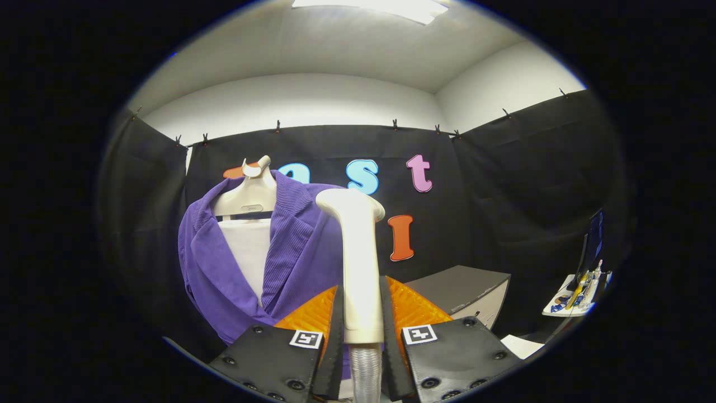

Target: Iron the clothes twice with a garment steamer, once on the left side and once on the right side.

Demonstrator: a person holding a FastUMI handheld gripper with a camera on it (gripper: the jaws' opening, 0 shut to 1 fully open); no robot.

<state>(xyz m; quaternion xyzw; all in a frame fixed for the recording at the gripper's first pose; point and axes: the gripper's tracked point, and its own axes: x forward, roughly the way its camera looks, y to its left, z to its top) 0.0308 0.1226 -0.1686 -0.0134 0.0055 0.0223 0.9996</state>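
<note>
Furthest left, the purple jacket (224, 268) hangs open on a pale mannequin torso (249, 196), a white shirt (246, 252) showing between its lapels; it looks to be ribbed, soft cloth that will give and swing under a push rather than resist it. Just to its right, and nearer the camera, the garment steamer (358, 257) stands upright, its head overlapping the jacket's edge, though whether it touches the cloth cannot be told. The gripper (362, 319) has its jaws closed narrow on the steamer's handle, one finger pressing each side of the lower shaft, above the ribbed hose (366, 366). That seems the right place to hold: the shell looks smooth and hard, likely slippery, and the trailing hose may tug, so a firm squeeze low on the handle should keep the head steady. Beyond the fingers to the right sits a grey box (464, 288), and further right a small table with oddments (576, 294)
</note>
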